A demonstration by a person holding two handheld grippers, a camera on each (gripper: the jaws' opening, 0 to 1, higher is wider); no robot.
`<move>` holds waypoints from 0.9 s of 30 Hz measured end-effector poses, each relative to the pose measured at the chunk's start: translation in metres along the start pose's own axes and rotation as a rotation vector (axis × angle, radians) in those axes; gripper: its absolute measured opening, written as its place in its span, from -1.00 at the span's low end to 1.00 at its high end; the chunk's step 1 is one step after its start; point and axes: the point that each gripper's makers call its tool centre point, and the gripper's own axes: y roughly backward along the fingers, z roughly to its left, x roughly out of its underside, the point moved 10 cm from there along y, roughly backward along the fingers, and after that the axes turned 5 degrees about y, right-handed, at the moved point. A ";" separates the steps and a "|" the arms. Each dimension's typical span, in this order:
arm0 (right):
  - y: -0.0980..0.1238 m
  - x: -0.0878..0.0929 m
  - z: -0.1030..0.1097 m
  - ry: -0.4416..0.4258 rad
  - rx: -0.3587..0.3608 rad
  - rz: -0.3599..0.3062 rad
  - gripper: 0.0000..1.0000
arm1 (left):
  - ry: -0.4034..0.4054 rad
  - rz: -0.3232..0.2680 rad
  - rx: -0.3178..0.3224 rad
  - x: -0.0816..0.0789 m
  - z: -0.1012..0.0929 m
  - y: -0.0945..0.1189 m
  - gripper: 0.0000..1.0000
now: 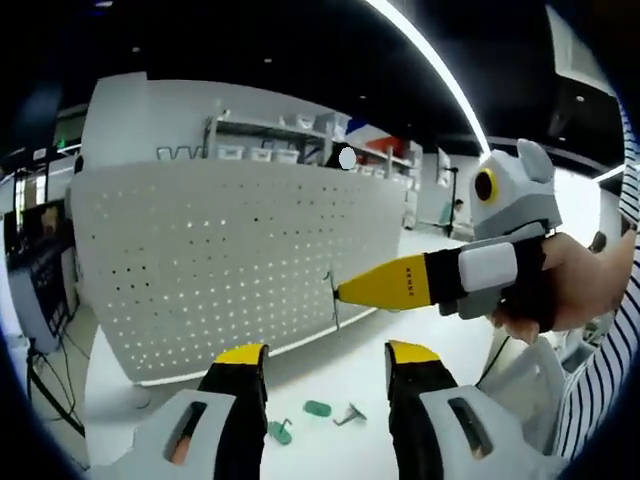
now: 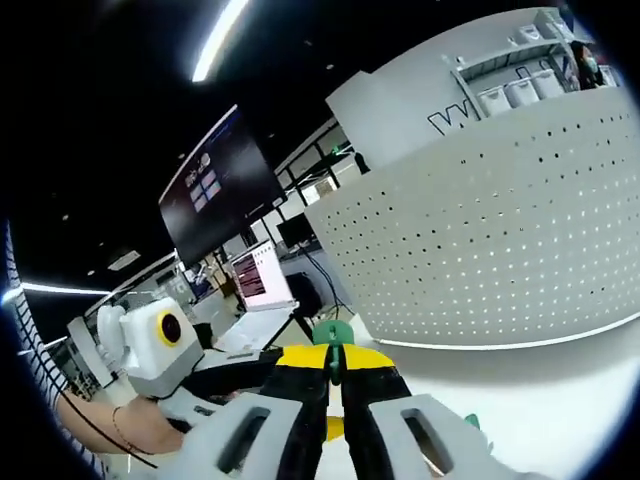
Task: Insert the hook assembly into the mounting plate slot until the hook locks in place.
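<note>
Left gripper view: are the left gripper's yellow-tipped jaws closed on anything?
No. The left gripper stands open and empty, with the white table showing between its jaws.

The pegboard (image 1: 230,260) stands upright across the far side of the counter (image 1: 330,375), blocking passage beyond it. The right hand-held gripper (image 1: 340,292) reaches in from the right, its tip at the hook (image 1: 331,300) on the board. Bare counter lies before the board, save small parts (image 1: 316,408) near the left hand-held gripper (image 1: 326,362).
</note>
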 end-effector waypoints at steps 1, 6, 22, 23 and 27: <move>-0.001 0.000 -0.001 0.004 0.002 0.001 -1.00 | 0.002 -0.005 0.006 0.000 0.000 0.000 0.13; -0.003 0.000 -0.004 0.013 0.000 -0.006 -1.00 | 0.046 -0.018 0.031 0.000 -0.003 0.000 0.50; -0.016 -0.008 -0.011 0.153 0.120 -0.107 -1.00 | 0.200 -0.069 0.021 0.002 0.007 0.009 0.90; -0.019 -0.009 -0.014 0.183 0.142 -0.112 -1.00 | 0.211 -0.070 0.018 0.004 0.007 0.010 0.93; -0.026 -0.011 -0.019 0.218 0.193 -0.128 -1.00 | 0.231 -0.059 0.017 0.007 0.008 0.012 0.95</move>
